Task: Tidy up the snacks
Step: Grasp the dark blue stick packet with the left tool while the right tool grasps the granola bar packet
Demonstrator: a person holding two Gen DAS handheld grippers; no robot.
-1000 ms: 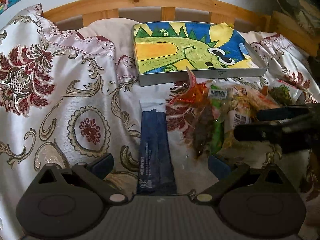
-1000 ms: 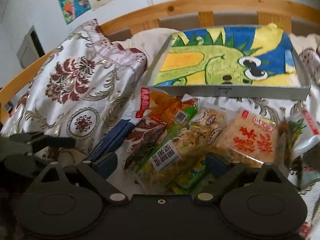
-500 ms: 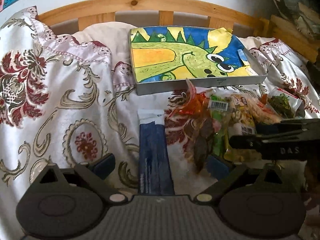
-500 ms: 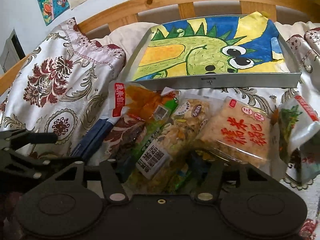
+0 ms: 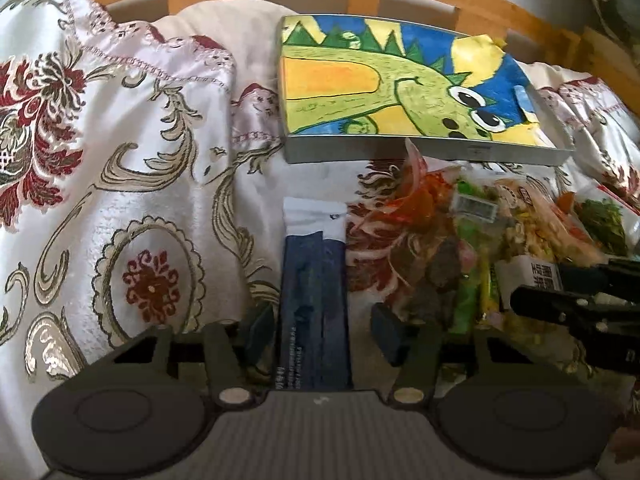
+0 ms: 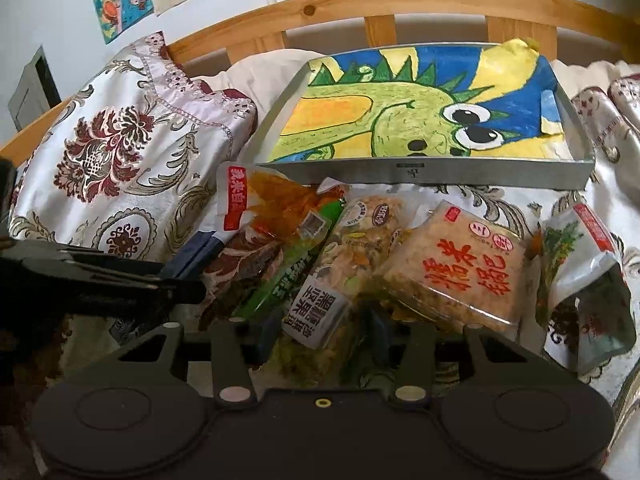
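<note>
Both grippers' jaws narrower vs. earlier, L gripper (image 5: 322, 330) round navy/white sachet (image 5: 314, 300).

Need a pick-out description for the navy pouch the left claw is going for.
Find the dinosaur tray on the bed. In front of its left corner lies the navy pouch, left of the snack pile, lengthwise between the left claw's pads. It's the only opaque dark-blue packet, with a white top.

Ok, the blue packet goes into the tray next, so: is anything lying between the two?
Nothing visible: only bare bedspread lies between the blue packet and the front wall of the tray. The snack pile sits to one side, off that path.
</note>
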